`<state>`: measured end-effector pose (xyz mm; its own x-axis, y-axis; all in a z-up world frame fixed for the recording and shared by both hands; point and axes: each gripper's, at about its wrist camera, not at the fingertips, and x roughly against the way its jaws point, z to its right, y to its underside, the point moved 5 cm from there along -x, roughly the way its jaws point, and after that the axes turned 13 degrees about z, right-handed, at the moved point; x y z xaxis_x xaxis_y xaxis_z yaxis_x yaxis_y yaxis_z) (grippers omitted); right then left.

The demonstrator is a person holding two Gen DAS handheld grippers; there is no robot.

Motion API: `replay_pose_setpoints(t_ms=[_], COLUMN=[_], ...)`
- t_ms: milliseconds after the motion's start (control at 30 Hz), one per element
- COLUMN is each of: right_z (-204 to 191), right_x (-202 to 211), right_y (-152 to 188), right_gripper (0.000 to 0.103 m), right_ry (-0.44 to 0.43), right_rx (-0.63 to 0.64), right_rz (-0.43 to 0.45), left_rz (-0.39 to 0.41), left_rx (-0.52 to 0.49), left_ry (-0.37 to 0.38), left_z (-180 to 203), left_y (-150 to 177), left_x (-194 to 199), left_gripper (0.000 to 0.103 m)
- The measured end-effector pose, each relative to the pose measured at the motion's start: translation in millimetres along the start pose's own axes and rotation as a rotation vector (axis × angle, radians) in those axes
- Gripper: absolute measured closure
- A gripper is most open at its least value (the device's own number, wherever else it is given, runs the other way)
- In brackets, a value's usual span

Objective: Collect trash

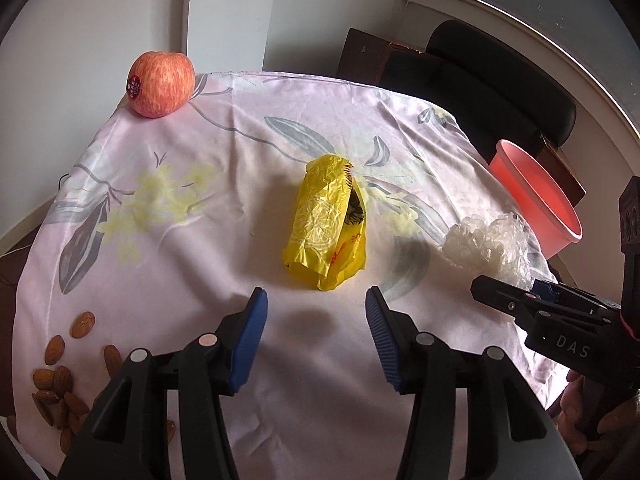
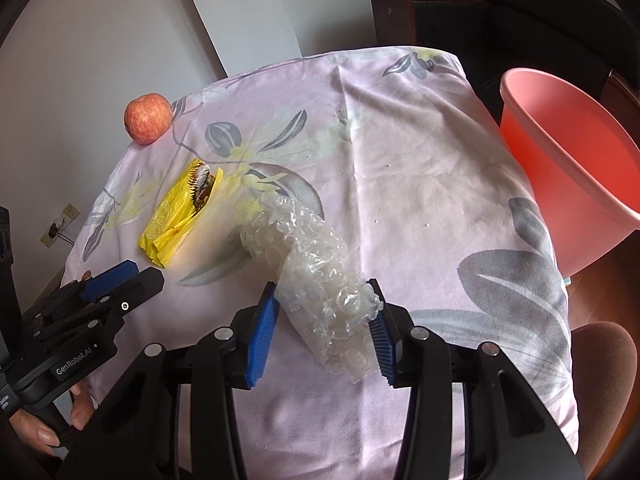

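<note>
A crumpled yellow plastic bag [image 1: 326,226] lies mid-table just beyond my open, empty left gripper [image 1: 316,308]; it also shows in the right wrist view [image 2: 176,216]. A clear bubble wrap wad [image 2: 316,276] lies on the cloth, its near end between the open jaws of my right gripper [image 2: 324,320], the pads at its sides without squeezing it. The wad [image 1: 486,246] and the right gripper [image 1: 516,296] show at the right of the left wrist view. A pink bin [image 2: 576,168] stands beside the table's right edge.
A red apple [image 1: 160,84] sits at the table's far left corner. Several almonds [image 1: 60,380] lie at the near left. The table wears a pink floral cloth [image 1: 224,216]. A black chair [image 1: 500,80] stands behind the table.
</note>
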<state>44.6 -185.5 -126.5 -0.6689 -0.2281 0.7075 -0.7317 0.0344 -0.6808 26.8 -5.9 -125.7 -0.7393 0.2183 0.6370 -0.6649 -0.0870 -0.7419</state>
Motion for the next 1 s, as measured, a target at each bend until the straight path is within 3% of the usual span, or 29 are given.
replay_pose_setpoints(t_ms=[300,367,500,800,1000], right_z=[-2.7,-5.9,-6.3,-3.9,-0.2], right_x=[5.4,6.3,8.6,14.5,21.9], right_y=[6.1,7.8,10.0,15.1,14.1], right_gripper=[0.053,0.053,0.052,0.053,0.053], right_ry=[-0.037,-0.026,-0.035,-0.093,-0.119], right_rx=[0.004,0.033,0.052,0.023,0.004], right_rz=[-0.005,-0.01,-0.012,-0.014,0.003], left_rz=[-0.033,-0.031,0.021,0.07,0.022], left_rx=[-0.08,-0.059,0.017,0.0,0.016], left_ry=[-0.069,-0.04,0.001,-0.028,-0.045], left_z=[13.5,13.5,4.1,-0.3,-3.7], left_y=[9.5,10.2,3.0,-27.4,-32.7], left_x=[2.2,4.3,17.4,21.2,-10.7], left_gripper=[0.048,0.048,0.048,0.048,0.062])
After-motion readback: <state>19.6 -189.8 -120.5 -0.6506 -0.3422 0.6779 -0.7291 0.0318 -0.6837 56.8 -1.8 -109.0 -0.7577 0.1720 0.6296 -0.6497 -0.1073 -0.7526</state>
